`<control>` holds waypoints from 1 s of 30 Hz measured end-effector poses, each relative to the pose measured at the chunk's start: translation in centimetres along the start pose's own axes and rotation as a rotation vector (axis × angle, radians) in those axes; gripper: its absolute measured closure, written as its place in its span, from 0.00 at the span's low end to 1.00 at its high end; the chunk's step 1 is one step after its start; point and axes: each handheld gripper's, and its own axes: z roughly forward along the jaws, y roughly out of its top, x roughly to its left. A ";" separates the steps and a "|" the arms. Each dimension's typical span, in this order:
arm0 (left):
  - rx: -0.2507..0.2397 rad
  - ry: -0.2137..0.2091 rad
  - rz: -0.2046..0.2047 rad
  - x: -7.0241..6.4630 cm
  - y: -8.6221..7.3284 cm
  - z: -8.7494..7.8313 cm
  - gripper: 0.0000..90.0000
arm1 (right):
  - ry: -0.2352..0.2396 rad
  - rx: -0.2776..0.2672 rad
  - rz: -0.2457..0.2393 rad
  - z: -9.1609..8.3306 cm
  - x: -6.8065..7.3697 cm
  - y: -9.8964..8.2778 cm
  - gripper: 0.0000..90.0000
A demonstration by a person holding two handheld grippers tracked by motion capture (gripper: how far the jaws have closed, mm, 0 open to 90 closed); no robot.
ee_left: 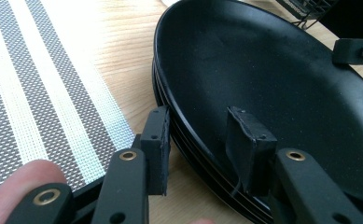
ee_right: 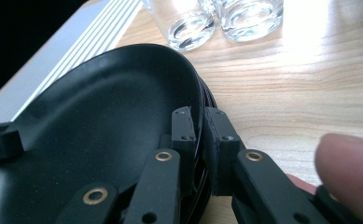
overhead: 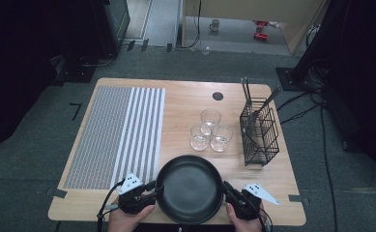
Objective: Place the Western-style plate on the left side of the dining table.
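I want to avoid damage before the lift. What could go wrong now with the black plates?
1. The left gripper straddles the rim of the stack of black plates with a visible gap, while the right gripper is clamped on it, so a lift now could tilt the stack.
2. The plates are stacked, so the lower ones may slip out.
3. The glasses stand just behind and could be knocked.

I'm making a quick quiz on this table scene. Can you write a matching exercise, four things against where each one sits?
Things:
1. Stack of round black plates
2. Grey and white striped woven placemat
3. Three clear drinking glasses
4. Black wire cutlery basket

Places:
A. Far right of the table, holding metal utensils
B. Middle of the table, clustered together
C. Near edge, between the two grippers
D. Left half of the table, lying flat

Pairs: 1-C, 2-D, 3-B, 4-A
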 end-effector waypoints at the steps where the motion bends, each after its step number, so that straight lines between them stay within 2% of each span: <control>1: 0.000 0.000 0.000 0.0 0.0 0.0 0.69 | 0.000 0.000 0.000 0.0 0.0 0.0 0.93; 8: -0.003 -0.011 -0.018 0.3 0.1 -0.1 0.73 | 0.006 -0.006 0.016 0.1 -0.1 0.0 0.93; 16: -0.004 -0.021 -0.037 0.4 0.1 -0.2 0.73 | 0.015 -0.015 0.056 0.1 -0.3 -0.1 0.93; 30: -0.002 -0.021 -0.036 0.4 0.1 -0.2 0.73 | 0.024 -0.015 0.076 0.1 -0.4 -0.1 0.93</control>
